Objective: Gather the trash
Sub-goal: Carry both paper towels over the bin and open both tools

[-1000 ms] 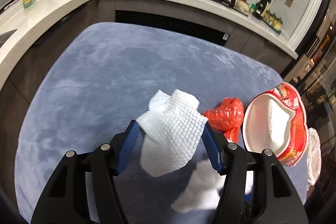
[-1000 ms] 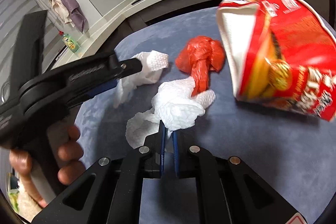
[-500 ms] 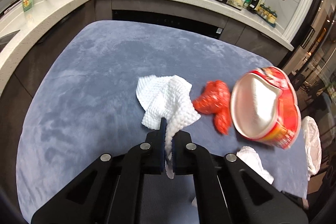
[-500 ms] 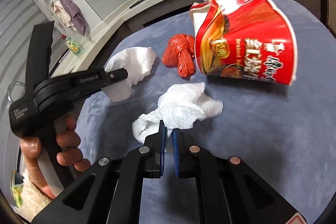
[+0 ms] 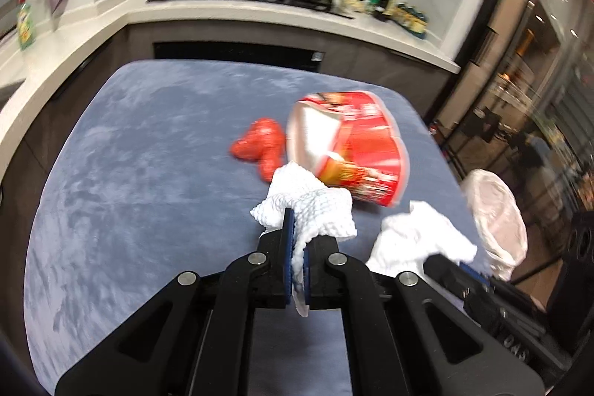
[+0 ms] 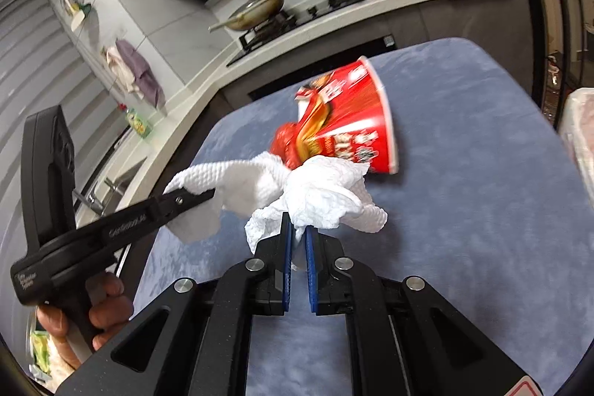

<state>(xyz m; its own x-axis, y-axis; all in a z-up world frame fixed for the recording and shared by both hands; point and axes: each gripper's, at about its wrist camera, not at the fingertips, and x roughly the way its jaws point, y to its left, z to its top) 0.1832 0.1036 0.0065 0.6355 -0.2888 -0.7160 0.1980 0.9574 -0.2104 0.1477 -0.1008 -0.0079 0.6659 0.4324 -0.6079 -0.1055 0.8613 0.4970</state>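
You worked over a blue-grey cloth-covered table, with a white kitchen counter and two pans on the hob beyond it. Your left gripper was clamped on a crumpled white paper towel. Your right gripper pinched a second white towel wad. Just ahead of both tools lay a tipped red noodle cup and a red plastic bag beside it.
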